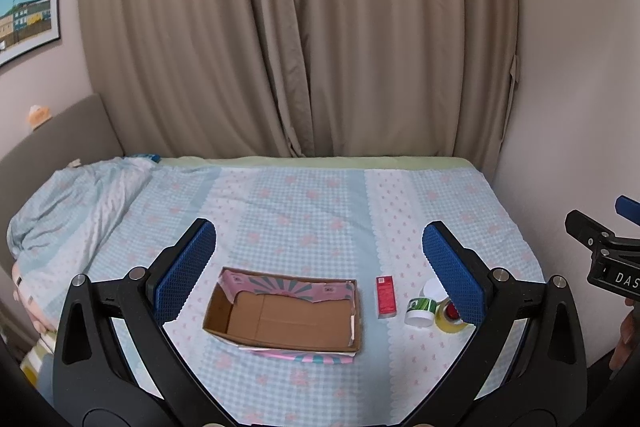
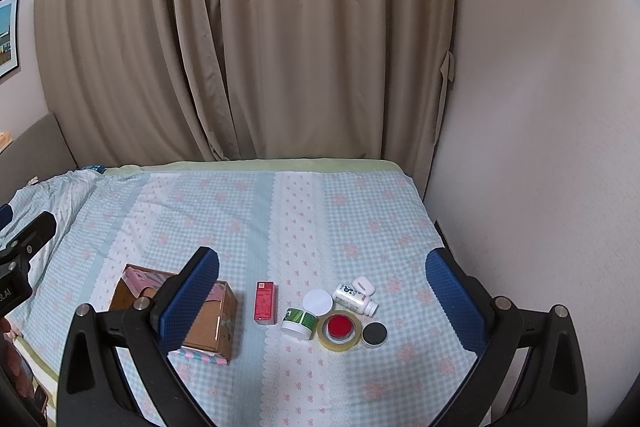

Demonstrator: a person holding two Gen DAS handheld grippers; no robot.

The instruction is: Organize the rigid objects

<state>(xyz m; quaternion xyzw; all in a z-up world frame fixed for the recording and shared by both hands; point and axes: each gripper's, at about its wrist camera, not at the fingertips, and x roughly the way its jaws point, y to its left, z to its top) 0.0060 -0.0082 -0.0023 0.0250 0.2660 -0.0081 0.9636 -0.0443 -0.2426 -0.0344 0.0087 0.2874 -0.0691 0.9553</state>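
An open cardboard box [image 1: 284, 311] [image 2: 208, 323] lies empty on the bed. To its right is a red carton [image 1: 386, 297] [image 2: 265, 302], then a green-labelled white jar [image 1: 420, 310] [image 2: 298, 323], a white lid [image 2: 318, 302], a tape roll [image 2: 339, 331] around a red cap [image 2: 339, 325], a white bottle [image 2: 354, 299], a white earbud case [image 2: 364, 285] and a black lid [image 2: 374, 333]. My left gripper [image 1: 319, 259] hangs open above the box. My right gripper [image 2: 322, 291] is open above the small items. Neither holds anything.
The checked blue bedsheet [image 1: 320, 211] [image 2: 248, 227] covers the bed. A bunched quilt [image 1: 72, 203] lies at the left by the headboard. Beige curtains [image 1: 296, 27] hang behind; a wall [image 2: 540, 147] bounds the right side. A hand shows at the left edge [image 1: 24, 291].
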